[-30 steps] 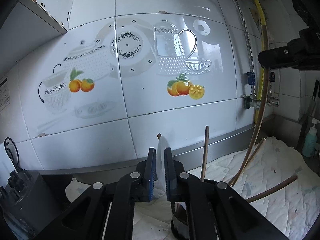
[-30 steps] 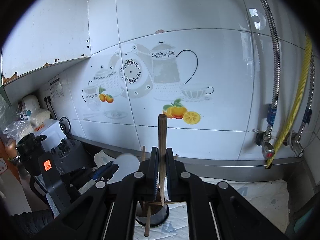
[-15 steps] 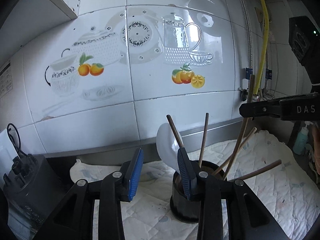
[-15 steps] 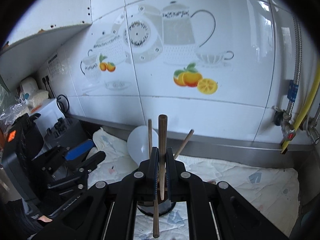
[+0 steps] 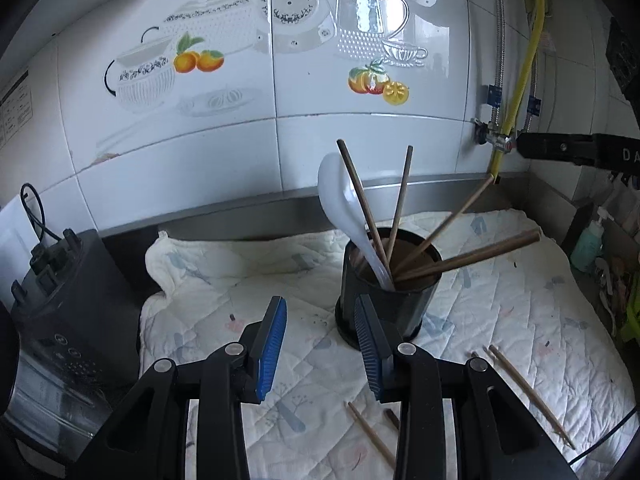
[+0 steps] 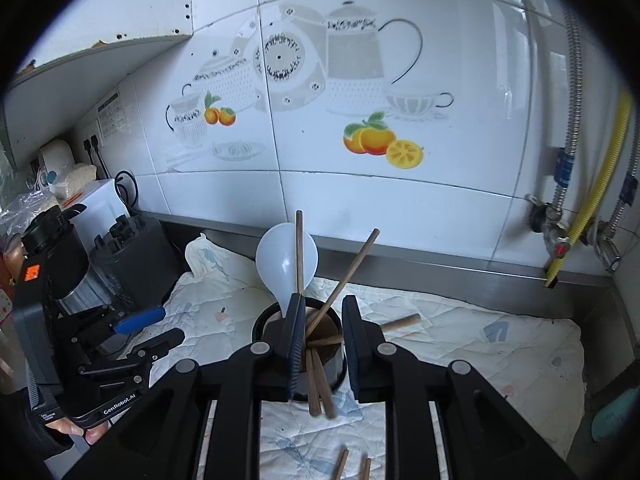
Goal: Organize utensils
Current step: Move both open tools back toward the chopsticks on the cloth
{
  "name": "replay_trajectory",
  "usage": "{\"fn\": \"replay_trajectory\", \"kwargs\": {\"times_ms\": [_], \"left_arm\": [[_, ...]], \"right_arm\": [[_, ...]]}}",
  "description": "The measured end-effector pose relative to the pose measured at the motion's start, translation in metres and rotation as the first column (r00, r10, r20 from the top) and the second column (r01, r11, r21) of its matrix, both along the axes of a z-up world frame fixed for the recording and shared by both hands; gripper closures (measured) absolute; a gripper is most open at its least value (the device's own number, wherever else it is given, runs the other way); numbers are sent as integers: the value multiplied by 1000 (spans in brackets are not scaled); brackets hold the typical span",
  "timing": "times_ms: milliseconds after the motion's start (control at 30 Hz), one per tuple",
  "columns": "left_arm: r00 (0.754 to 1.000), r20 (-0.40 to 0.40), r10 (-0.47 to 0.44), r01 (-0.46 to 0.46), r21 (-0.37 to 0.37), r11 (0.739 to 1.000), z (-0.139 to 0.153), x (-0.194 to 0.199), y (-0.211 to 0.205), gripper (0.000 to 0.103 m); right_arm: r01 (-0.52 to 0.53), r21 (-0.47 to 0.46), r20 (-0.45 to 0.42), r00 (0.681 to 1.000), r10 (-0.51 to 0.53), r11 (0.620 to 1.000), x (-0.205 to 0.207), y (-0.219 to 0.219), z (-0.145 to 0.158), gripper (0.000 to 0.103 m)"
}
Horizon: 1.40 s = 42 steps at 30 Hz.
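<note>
A black utensil holder (image 5: 400,300) stands on a white quilted cloth (image 5: 248,288). It holds a white spoon (image 5: 340,200) and several brown chopsticks (image 5: 472,254). My left gripper (image 5: 320,340) is open and empty, just left of and in front of the holder. In the right wrist view the holder (image 6: 260,324) sits right behind my right gripper (image 6: 320,336), which is open and empty above its rim. The spoon (image 6: 286,260) and chopsticks (image 6: 344,280) stick up there too. Loose chopsticks (image 5: 528,392) lie on the cloth in front.
A black appliance (image 5: 60,320) stands at the left. The tiled wall (image 5: 280,140) is behind, with a yellow hose (image 5: 516,92) and valves at the right. A green soap bottle (image 5: 586,244) is at the far right. More loose chopsticks (image 6: 342,464) lie near the front.
The left gripper opened, let go of the white spoon into the holder and drew back. The right gripper opened and released its chopstick into the holder.
</note>
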<state>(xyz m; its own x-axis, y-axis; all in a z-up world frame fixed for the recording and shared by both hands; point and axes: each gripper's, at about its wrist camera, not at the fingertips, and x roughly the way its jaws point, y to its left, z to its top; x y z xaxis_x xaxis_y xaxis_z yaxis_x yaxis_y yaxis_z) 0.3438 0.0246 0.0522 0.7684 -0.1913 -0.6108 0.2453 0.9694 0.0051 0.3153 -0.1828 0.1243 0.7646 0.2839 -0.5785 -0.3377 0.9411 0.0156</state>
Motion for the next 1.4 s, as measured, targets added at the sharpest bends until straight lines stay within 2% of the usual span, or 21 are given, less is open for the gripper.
{"fn": "replay_trajectory", "kwargs": {"times_ms": [167, 367, 633, 833, 1000, 1267, 1400], "left_arm": [[999, -52, -7, 8, 13, 1000, -16, -24, -1, 64], [985, -168, -34, 29, -32, 999, -49, -46, -6, 64], [956, -288, -59, 49, -42, 998, -100, -59, -21, 64], [926, -373, -62, 30, -91, 995, -126, -48, -25, 68], [900, -431, -59, 16, -102, 995, -144, -39, -29, 79], [875, -483, -37, -25, -120, 993, -153, -25, -30, 80], [871, -491, -17, -41, -106, 994, -152, -21, -29, 80]], "right_arm": [[11, 2, 7, 1000, -11, 1000, -26, -13, 2, 79], [24, -17, -24, 999, -25, 1000, -55, -29, -12, 79], [38, -25, -131, 990, -41, 999, -81, -50, -59, 79], [55, -13, -219, 974, -56, 998, -90, -64, -98, 79], [63, -14, -282, 957, -64, 998, -92, -71, -122, 79], [48, -2, -352, 935, -46, 999, -92, -72, -153, 79], [42, 1, -373, 927, -39, 999, -92, -72, -163, 79]]}}
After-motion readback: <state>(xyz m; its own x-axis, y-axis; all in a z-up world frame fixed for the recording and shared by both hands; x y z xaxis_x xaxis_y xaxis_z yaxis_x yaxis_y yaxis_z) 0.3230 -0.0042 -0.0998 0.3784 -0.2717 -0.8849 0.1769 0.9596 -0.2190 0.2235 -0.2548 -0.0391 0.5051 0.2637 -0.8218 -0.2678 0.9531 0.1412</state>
